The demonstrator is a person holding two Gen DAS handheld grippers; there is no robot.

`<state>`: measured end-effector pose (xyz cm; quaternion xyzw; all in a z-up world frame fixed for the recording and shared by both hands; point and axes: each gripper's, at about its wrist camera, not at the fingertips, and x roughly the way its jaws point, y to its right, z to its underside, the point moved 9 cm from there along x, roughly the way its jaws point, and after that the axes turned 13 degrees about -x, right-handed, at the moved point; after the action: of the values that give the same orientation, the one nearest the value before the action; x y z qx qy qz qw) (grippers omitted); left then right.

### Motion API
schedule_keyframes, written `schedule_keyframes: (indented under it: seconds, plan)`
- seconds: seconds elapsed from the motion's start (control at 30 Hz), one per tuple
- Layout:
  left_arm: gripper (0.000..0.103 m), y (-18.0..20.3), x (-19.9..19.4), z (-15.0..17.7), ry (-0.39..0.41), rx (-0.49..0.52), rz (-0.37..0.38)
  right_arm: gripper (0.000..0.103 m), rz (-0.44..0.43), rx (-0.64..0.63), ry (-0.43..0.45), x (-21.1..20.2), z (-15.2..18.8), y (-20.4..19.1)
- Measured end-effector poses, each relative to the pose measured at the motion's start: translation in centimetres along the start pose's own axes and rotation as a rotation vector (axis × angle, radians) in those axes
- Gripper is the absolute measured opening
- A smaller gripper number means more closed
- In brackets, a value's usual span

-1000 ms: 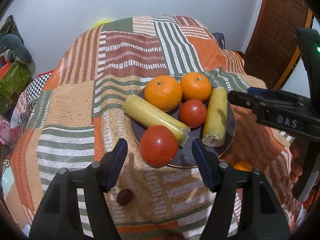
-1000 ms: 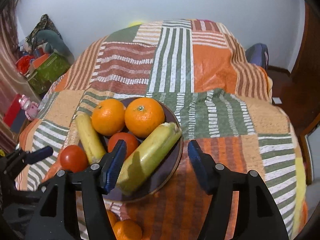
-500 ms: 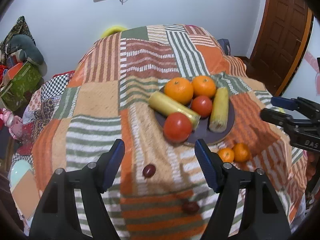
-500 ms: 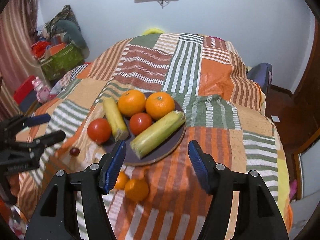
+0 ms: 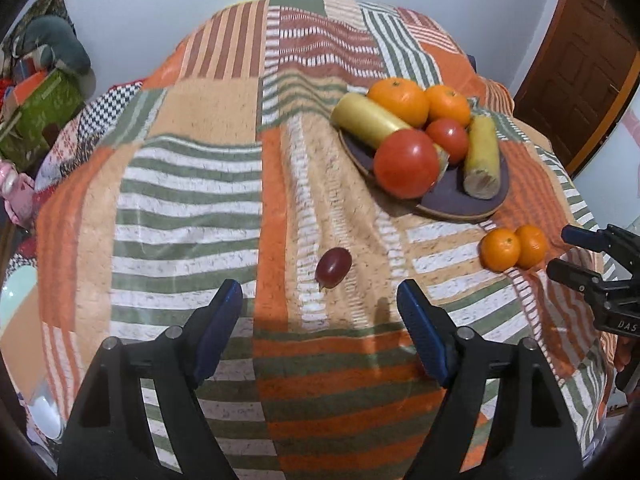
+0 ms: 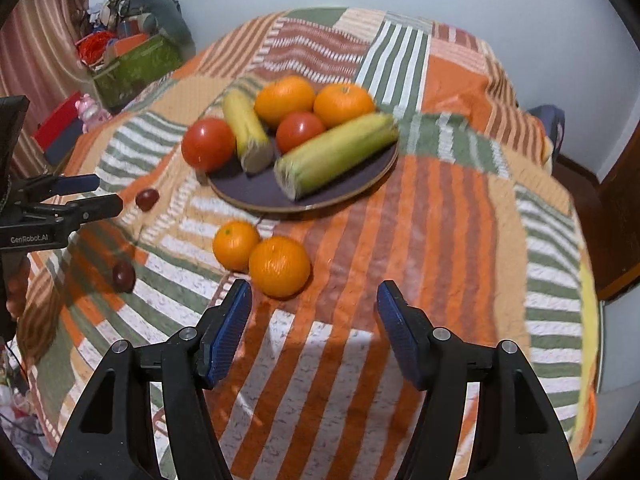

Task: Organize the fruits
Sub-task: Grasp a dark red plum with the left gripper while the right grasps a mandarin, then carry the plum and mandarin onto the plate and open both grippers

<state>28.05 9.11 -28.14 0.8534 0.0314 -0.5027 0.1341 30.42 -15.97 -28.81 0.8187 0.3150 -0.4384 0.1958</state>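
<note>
Hovering low over a patchwork blanket [image 5: 192, 208], left gripper [image 5: 320, 332] with jaws opening wide, nothing between them, aimed down at a dark grape [image 5: 333, 265] lying loose on the cloth just ahead. Probably lined up that way to straddle the small fruit before closing. Right gripper [image 6: 314, 330] part open and empty too, tilted down just short of two small oranges [image 6: 264, 258] touching each other on the blanket, the nearer one slightly left of the jaw gap. Second grape [image 6: 123, 276] off toward the near left edge in the right wrist view, close to where the cloth drops away, so likely to roll if nudged. Beyond the loose fruit, a dark plate [image 6: 256, 190] already crowded: two tomatoes, two large oranges, two yellow cobs lying lengthwise, one tomato [image 5: 406, 163] overhanging the rim. Little bare plate apart from the near side. Plenty of open blanket around both grippers; far half bare, ending near a white wall.
</note>
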Motion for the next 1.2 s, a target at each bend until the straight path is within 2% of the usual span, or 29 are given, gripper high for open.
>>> schedule_keyframes:
  seconds: [0.2,0.3,0.4,0.47,0.7,0.77,0.9,1.03,1.2]
  plan:
    - [0.08,-0.2,1.7,-0.2,-0.003,-0.007,-0.011,0.06,-0.049,-0.014,0.002,1.2,-0.4,-1.0]
    - [0.08,-0.3,2.2,-0.6,0.003,-0.015,-0.01,0.05,-0.063,-0.023,-0.001,1.6,-0.5,-1.4]
    - [0.073,-0.1,2.3,-0.9,0.018,-0.005,-0.007,0.041,-0.081,-0.026,0.0,1.8,-0.5,-1.6]
    - [0.064,0.0,2.5,-1.0,0.026,0.006,-0.016,0.036,-0.091,-0.028,0.003,1.8,-0.5,-1.7]
    - [0.041,0.1,2.5,-1.3,0.03,0.018,-0.003,0.035,-0.094,-0.022,0.018,1.6,-0.4,-1.7]
    - [0.03,0.5,2.5,-1.0,0.011,0.024,0.026,0.035,-0.096,-0.013,0.023,1.4,-0.5,-1.6]
    - [0.029,1.1,3.1,-0.5,-0.006,0.05,0.01,0.034,-0.09,0.0,0.037,0.8,-0.5,-1.1]
    - [0.018,1.2,2.9,-0.7,-0.006,0.046,0.012,0.034,-0.082,0.01,0.057,-0.1,-0.8,-0.7]
    - [0.018,1.7,1.7,-1.0,0.016,0.065,0.019,0.034,-0.067,0.024,0.096,-1.3,-1.7,0.2]
